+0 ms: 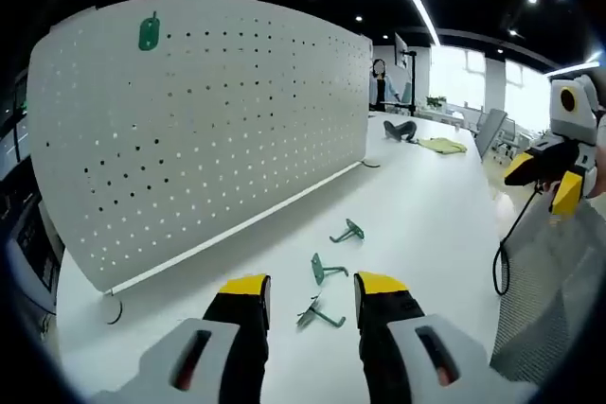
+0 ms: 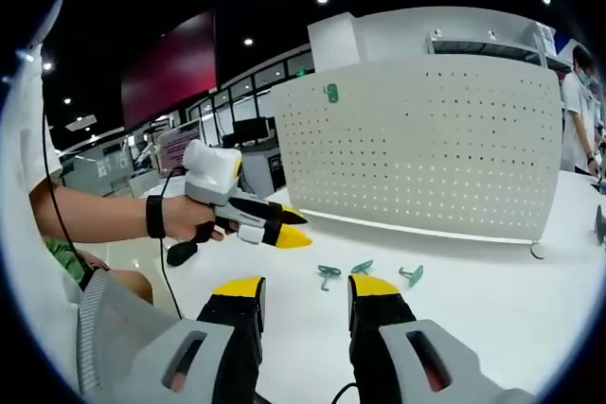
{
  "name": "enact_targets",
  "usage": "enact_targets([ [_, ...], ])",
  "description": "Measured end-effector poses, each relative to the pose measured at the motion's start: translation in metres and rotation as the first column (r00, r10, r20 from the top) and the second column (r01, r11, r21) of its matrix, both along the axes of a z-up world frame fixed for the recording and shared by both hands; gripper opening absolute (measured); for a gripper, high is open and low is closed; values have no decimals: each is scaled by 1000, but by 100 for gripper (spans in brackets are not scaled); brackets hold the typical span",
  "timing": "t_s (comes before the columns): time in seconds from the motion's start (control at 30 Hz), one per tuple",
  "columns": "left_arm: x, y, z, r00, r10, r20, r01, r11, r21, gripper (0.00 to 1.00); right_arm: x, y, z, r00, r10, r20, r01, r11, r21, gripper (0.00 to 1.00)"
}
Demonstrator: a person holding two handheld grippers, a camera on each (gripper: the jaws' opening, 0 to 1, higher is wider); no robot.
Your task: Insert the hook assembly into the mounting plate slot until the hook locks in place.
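We see the white pegboard (image 1: 199, 130) standing upright on the desk (image 1: 426, 205), one green hook (image 1: 149, 32) already seated near its top. Three loose hooks (image 1: 324, 270) lie between board and tools, ready for picking. Both the left tool (image 1: 312, 300) and right tool (image 2: 303, 302) hover open, empty, just above them.

Three hooks (image 1: 327, 290) on table (image 1: 445, 205), pegboard (image 1: 208, 120) behind

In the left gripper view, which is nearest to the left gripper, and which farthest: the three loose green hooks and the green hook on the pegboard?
1. Loose hook between the fingers.
2. Middle hook, just beyond.
3. Third hook, farther along the table.
4. Mounted hook, at the pegboard's upper corner.
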State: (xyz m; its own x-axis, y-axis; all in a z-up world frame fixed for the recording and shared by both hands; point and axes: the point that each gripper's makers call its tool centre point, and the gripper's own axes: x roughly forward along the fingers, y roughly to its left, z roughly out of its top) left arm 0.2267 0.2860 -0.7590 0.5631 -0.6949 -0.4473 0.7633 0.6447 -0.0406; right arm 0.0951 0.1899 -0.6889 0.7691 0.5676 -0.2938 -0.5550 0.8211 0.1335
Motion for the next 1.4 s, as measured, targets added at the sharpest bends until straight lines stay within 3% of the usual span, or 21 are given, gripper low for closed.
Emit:
enact_targets([
  [0.57,10,3,-48,996,-64,-58,71,990,124,30,-1,-5,-7,999,-37,-28,38,999,1,35],
  [0.87,14,-3,-64,989,-138,-45,144,967,211,25,-7,-12,-9,997,-66,-38,66,998,4,35],
  [0.97,17,-3,-70,988,-147,-43,153,960,236,19,-8,-15,-10,996,-80,-43,80,997,1,35],
  [1.23,22,-5,-83,985,-165,-48,172,943,284,15,-5,-18,-12,994,-99,-49,100,995,5,35],
  [1.4,24,-8,-86,985,-162,-54,170,946,276,12,-4,-20,-13,993,-105,-50,105,994,2,35],
])
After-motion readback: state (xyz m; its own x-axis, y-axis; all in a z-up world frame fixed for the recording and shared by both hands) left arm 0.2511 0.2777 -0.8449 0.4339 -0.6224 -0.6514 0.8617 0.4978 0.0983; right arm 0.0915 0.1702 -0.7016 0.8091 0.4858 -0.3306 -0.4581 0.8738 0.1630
